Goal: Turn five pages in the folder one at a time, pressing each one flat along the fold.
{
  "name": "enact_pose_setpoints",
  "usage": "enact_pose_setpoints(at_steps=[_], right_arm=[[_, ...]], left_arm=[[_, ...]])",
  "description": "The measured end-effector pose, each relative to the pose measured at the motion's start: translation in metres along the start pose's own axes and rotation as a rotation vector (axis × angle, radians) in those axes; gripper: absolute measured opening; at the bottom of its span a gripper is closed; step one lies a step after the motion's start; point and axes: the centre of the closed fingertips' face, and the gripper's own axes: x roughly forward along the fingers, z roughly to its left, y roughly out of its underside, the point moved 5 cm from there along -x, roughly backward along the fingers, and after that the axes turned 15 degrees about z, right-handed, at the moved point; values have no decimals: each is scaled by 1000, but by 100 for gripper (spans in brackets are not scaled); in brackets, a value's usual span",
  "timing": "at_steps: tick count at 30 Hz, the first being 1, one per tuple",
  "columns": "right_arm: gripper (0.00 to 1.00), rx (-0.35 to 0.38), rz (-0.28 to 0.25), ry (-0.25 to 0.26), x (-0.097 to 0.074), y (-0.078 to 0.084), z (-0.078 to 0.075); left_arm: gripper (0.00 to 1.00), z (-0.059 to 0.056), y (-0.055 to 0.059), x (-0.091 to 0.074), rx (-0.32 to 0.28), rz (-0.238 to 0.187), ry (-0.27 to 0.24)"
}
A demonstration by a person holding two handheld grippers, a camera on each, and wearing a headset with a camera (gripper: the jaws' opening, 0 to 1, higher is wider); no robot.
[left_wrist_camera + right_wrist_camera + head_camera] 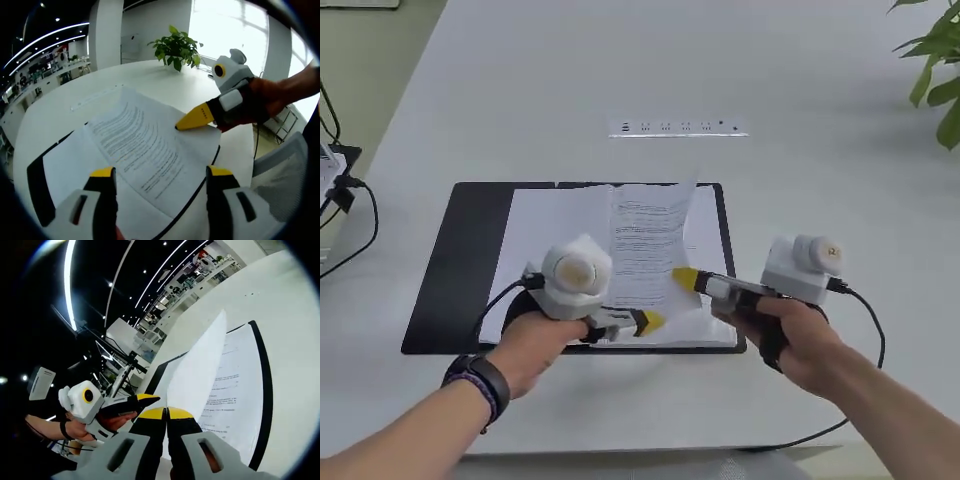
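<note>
Now, on the white table (620, 60), the black folder (460, 260) lies open near its front edge, one page (650, 240) standing mid-turn, pinched by the right gripper (685, 277). It should sweep leftward slowly; the left gripper (650, 322), jaws apart, can then press the fold. A plant (935, 60) and a socket strip (677, 127) sit well clear.

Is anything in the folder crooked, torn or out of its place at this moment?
Only one page stands up from the open folder, pinched in the right gripper's shut jaws, which fits a turn in progress. I see no tear, and the other pages lie flat.
</note>
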Motion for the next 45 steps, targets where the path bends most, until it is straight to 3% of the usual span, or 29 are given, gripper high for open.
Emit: enact_pose_setpoints(at_steps=[13,25,31,37,45], right_arm=[[0,-38,29,-40,24,-5,23],[0,-68,53,-78,47,-11,47],[0,-78,64,-105,68,-13,62],[0,-93,86,-125,89,-11,73],[0,-103,141,-159,122,-6,92]], left_arm=[[74,21,15,-30,-8,-14,-47],[74,41,35,-65,-70,-42,-97],[75,53,50,-80,-96,-45,-124],[74,56,63,-98,-119,-54,-149],[74,69,89,-116,-176,-63,-177]])
